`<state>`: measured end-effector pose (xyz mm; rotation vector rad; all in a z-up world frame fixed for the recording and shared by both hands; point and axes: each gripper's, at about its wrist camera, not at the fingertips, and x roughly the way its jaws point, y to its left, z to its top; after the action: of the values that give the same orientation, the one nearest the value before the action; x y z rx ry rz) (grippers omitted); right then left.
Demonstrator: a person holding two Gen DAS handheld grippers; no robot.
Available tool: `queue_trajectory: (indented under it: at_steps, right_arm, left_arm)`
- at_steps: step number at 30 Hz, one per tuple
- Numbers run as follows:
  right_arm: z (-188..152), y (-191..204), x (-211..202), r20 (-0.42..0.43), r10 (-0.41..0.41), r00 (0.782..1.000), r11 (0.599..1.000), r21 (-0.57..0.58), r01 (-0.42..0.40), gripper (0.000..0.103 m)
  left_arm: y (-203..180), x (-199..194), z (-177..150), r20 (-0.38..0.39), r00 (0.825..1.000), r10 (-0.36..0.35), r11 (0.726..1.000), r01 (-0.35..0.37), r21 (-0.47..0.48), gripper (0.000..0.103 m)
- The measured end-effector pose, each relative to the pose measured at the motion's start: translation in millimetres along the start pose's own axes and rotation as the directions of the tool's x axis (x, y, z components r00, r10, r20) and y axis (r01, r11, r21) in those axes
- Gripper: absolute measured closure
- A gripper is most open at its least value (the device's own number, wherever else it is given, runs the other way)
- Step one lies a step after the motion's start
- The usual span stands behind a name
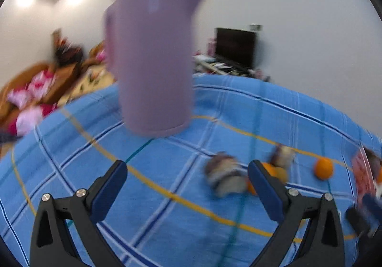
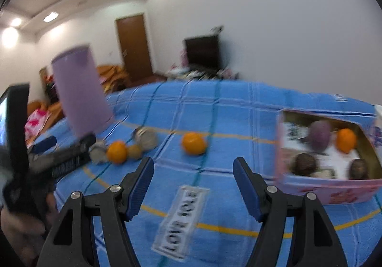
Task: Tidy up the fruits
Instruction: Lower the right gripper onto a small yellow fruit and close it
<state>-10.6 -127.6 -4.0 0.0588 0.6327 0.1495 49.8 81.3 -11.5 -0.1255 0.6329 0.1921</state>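
Two views, both blurred. Left wrist: left tongs (image 1: 187, 172) gape empty over the blue checked table (image 1: 155, 195); a lilac jug (image 1: 152, 63) stands ahead, an orange (image 1: 323, 168) lies far right.

Right wrist: right tongs (image 2: 193, 169) gape empty; that orange (image 2: 193, 143) lies ahead, beside a pink box (image 2: 310, 185) holding fruit.

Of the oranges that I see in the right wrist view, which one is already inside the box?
The orange at the far right corner of the pink box. The lone orange and the clustered orange lie on the blue cloth.

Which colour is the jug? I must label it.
Pale purple jug, clearest in the left wrist view.
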Motion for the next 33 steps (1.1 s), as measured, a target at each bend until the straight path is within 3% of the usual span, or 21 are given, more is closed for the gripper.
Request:
queue_trajectory:
  at_steps: [3, 8, 9, 13, 14, 19, 24, 28, 33]
  right_arm:
    - [1, 17, 21, -0.09, 0.06, 0.994, 0.997, -0.038, -0.064, 0.034]
    - [1, 51, 51, -0.193, 0.129, 0.973, 0.983, -0.1, -0.151, 0.051]
    - [2, 57, 56, -0.213, 0.125, 0.969, 0.982, -0.113, -0.151, 0.052]
    - [1, 71, 77, -0.293, 0.111, 0.95, 0.978, -0.137, -0.156, 0.071]
    - [2, 72, 77, -0.287, 0.106, 0.952, 0.978, -0.142, -0.152, 0.075]
    - [3, 62, 73, -0.272, 0.123, 0.954, 0.983, -0.101, -0.156, 0.075]
    - [7, 33, 44, -0.118, 0.157, 0.981, 0.988, 0.006, -0.157, 0.075]
    - [9, 24, 27, -0.041, 0.127, 0.991, 0.992, 0.017, -0.127, 0.075]
    - [10, 21, 21, -0.022, 0.12, 0.993, 0.993, 0.0, -0.12, 0.075]
  left_arm:
    - [18, 7, 0, -0.022, 0.999, 0.038, 0.998, -0.039, -0.055, 0.0]
    - [32, 12, 0, -0.022, 0.996, 0.086, 0.992, -0.088, -0.094, 0.001]
    - [33, 14, 0, -0.027, 0.996, 0.087, 0.991, -0.089, -0.097, 0.001]
    - [38, 21, 1, -0.059, 0.996, 0.065, 0.991, -0.071, -0.111, 0.001]
    - [40, 21, 1, -0.062, 0.996, 0.062, 0.991, -0.069, -0.118, 0.001]
    - [41, 21, -1, -0.057, 0.998, 0.017, 0.989, -0.025, -0.145, 0.001]
    - [29, 17, 0, -0.058, 0.998, -0.013, 0.994, 0.007, -0.107, 0.001]
    - [9, 7, 10, -0.063, 0.996, -0.055, 0.996, 0.05, -0.072, 0.001]
    - [-19, 21, 27, -0.143, 0.986, -0.088, 0.996, 0.087, -0.015, 0.005]
